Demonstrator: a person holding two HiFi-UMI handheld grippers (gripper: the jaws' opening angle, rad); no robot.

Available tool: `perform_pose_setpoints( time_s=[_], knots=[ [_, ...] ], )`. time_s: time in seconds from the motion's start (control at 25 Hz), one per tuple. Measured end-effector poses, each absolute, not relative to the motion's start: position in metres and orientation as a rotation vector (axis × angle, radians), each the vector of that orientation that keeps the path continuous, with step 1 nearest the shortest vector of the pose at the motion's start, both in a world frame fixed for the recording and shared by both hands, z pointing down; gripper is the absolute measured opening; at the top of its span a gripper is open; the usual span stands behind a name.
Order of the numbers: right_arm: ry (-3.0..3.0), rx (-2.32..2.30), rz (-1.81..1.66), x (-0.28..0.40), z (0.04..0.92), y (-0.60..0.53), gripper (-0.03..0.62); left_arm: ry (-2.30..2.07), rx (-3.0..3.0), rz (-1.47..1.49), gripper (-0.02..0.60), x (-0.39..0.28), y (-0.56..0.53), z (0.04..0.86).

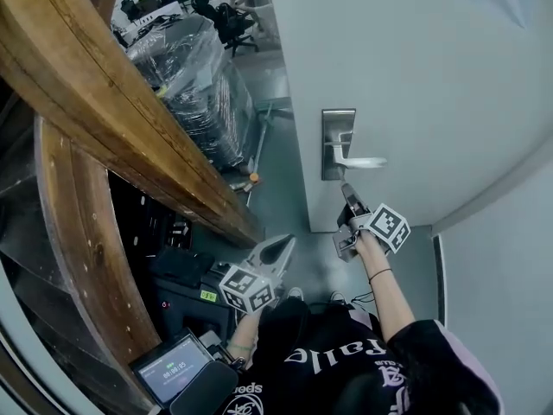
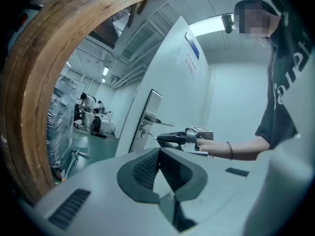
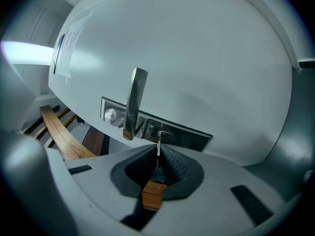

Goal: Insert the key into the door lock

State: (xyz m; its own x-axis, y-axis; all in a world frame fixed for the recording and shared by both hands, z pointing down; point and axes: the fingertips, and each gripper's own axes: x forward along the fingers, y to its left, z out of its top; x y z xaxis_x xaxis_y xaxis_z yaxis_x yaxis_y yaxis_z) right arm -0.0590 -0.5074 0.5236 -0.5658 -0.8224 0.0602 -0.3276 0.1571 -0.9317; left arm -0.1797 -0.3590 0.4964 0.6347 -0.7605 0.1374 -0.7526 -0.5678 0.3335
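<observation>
The grey door [image 1: 415,76] carries a steel lock plate [image 1: 337,145] with a lever handle [image 1: 361,161]. My right gripper [image 1: 348,195] points up at the plate's lower end. In the right gripper view, my right gripper [image 3: 158,155] is shut on a thin metal key [image 3: 158,149] with a brown tag [image 3: 153,194]. The key's tip meets the keyhole [image 3: 163,133] just below the handle [image 3: 134,102]; how deep it sits I cannot tell. My left gripper [image 1: 281,247] hangs lower left, away from the door. Its pads [image 2: 147,168] are shut on nothing.
A thick curved wooden beam [image 1: 112,102] runs along the left, close to my left gripper. Behind it stands a plastic-wrapped pallet [image 1: 199,85]. A device with a lit screen [image 1: 177,367] sits at the lower left. The door stands ajar over green floor [image 1: 285,188].
</observation>
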Motion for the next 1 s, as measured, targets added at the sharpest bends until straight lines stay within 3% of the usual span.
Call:
perform_pose_setpoints(
  time_s=[1.0],
  knots=[
    [1.666, -1.064, -1.415, -0.075, 0.538, -0.542, 0.037, -1.059, 2.545, 0.003, 0.005, -0.217, -0.374, 0.511]
  ],
)
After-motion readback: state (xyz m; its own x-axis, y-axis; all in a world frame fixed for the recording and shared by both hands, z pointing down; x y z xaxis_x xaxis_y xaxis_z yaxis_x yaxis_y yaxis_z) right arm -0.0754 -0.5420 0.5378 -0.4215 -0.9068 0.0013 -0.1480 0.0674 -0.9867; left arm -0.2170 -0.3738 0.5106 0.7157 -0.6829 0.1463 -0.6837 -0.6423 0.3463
